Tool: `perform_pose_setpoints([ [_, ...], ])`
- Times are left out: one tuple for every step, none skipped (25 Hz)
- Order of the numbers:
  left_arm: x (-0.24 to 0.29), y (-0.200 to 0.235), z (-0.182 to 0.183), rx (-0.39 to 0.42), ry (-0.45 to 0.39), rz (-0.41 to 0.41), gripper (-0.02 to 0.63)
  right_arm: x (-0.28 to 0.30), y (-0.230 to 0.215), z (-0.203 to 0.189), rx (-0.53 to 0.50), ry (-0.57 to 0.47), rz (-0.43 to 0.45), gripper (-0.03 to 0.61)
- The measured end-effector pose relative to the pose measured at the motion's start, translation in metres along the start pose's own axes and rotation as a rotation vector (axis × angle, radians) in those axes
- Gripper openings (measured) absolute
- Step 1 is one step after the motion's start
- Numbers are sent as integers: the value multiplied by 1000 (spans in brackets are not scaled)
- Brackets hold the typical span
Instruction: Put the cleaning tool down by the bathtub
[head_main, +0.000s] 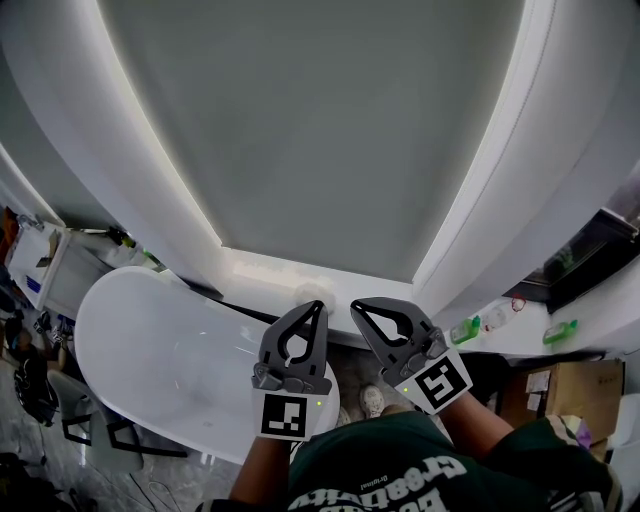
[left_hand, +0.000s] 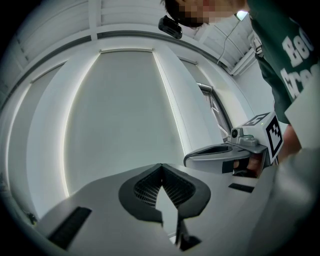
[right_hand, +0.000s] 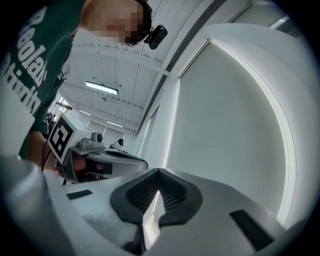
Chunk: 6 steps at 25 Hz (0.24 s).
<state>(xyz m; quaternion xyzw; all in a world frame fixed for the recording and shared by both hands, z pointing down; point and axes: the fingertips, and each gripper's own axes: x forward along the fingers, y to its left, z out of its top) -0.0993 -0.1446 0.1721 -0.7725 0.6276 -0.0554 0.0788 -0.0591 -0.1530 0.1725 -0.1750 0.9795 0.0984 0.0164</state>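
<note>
No cleaning tool shows in any view. The white oval bathtub (head_main: 150, 340) lies at the lower left of the head view. Both grippers are held side by side in front of the person's green shirt, pointing at a large grey recessed panel (head_main: 320, 130). My left gripper (head_main: 319, 304) is shut, jaw tips touching, with nothing between them; its own view shows the closed tips (left_hand: 161, 165) and the right gripper (left_hand: 220, 159) beside it. My right gripper (head_main: 356, 304) is shut and empty too, tips together (right_hand: 159, 171), with the left gripper (right_hand: 107, 161) at its side.
A white ledge at the right carries small bottles (head_main: 466, 329) and a green item (head_main: 560, 331). A cardboard box (head_main: 572, 392) sits at the lower right. A black frame (head_main: 110, 435) stands under the tub's near end. A shoe (head_main: 372, 400) shows below the grippers.
</note>
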Motion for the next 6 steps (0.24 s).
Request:
perform_pose_setpoints([
  [-1,0,0,1,0,-2,8,1,1,0,0,1,1,14],
  [-1,0,-1,1,0,-4,8,2,2,0,-2,0,3,14],
  [-2,0,-1,2,0,-6,8,2,3,0,-5,-2,5,14],
  [-2,0,-1,5,0,-7,8,3,4,0,-7,-2,7,14],
  [-3,0,-1,9,-1,-9,8,4,5,0,-8,-1,8,14],
  [-3,0,0,12,-2,-11,8,4,7,0,-10,0,10,14],
])
